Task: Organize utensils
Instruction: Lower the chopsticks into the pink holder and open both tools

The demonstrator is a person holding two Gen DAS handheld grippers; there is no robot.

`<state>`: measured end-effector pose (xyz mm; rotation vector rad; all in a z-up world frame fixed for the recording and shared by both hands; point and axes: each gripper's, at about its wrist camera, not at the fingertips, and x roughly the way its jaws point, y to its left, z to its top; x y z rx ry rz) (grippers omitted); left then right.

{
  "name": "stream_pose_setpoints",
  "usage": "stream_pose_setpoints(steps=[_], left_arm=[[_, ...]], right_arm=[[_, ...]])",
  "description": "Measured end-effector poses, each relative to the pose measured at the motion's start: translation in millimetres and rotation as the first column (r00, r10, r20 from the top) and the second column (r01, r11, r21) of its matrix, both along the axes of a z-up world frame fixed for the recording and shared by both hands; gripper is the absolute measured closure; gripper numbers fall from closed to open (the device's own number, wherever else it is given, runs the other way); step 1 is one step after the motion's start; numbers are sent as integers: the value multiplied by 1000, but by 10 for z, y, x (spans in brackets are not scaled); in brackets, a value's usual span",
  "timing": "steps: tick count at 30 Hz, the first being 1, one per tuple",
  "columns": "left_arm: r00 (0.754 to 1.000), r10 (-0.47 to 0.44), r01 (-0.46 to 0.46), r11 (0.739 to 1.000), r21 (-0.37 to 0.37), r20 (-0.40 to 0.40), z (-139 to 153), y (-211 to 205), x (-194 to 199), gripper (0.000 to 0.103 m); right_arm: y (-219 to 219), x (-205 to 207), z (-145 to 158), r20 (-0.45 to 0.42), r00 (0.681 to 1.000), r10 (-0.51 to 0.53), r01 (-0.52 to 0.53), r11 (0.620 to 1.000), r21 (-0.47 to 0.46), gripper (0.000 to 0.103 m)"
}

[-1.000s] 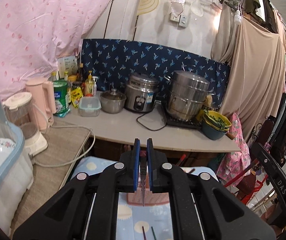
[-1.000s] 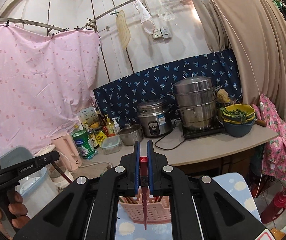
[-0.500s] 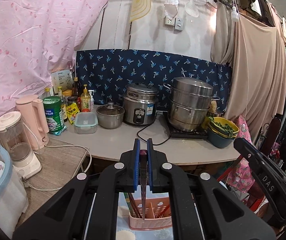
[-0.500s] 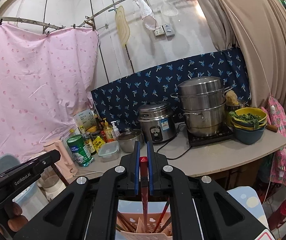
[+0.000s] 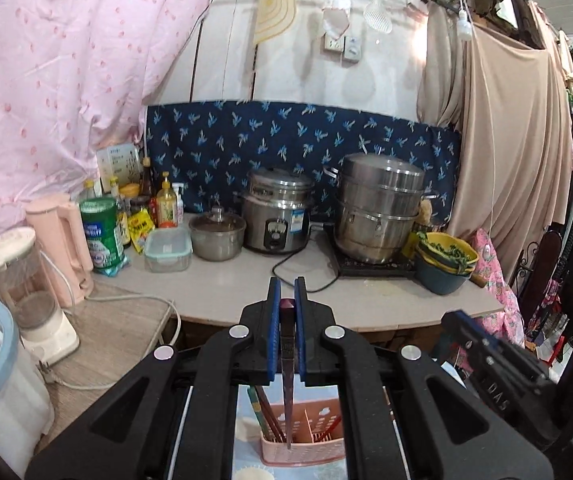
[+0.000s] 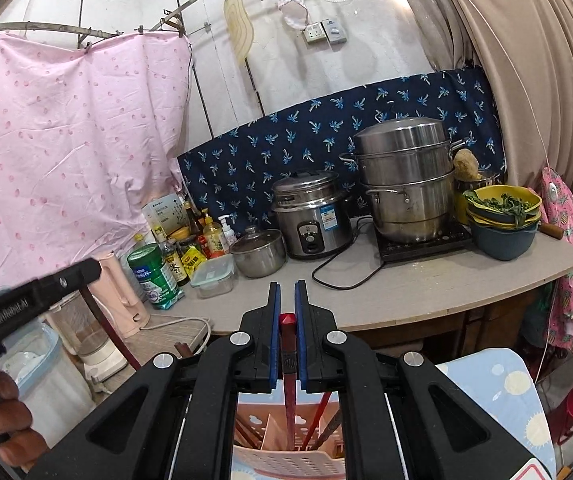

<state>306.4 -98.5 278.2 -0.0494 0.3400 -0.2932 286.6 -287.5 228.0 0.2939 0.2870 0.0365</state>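
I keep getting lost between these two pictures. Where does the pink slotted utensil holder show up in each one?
Left wrist view: the pink utensil holder sits at bottom centre, below the left gripper, on the patterned cloth.
Right wrist view: it fills the bottom centre, right under the right gripper.
Shared landmark: the rice cooker on the counter behind.

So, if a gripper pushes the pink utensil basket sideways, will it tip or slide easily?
The pink utensil basket looks like thin perforated plastic, so probably light. Its chopsticks stand tall and lean left, so it may tip. On the cloth it may drag rather than slide.
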Motion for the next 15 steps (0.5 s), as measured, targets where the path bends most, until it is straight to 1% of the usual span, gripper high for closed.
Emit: stream_pose_setpoints(steps=[3,6,10,15], left_arm=[[1000,0,0,1000,-5,23,95,-7,19,96],[999,5,-5,1000,-4,39,100,-43,84,96],[1000,4,-4,1000,3,17,-37,-86,203,96],[1000,2,-1,999,37,-19,-339,-161,283,96]], right_arm=[[-4,10,6,-1,1000,-1,1,1000,-1,96],[-35,22,-24,-10,1000,-6,6,1000,3,96],[-75,68,-110,-34,999,-7,7,1000,4,96],[-75,131,-232,-61,998,0,0,1000,-2,96]])
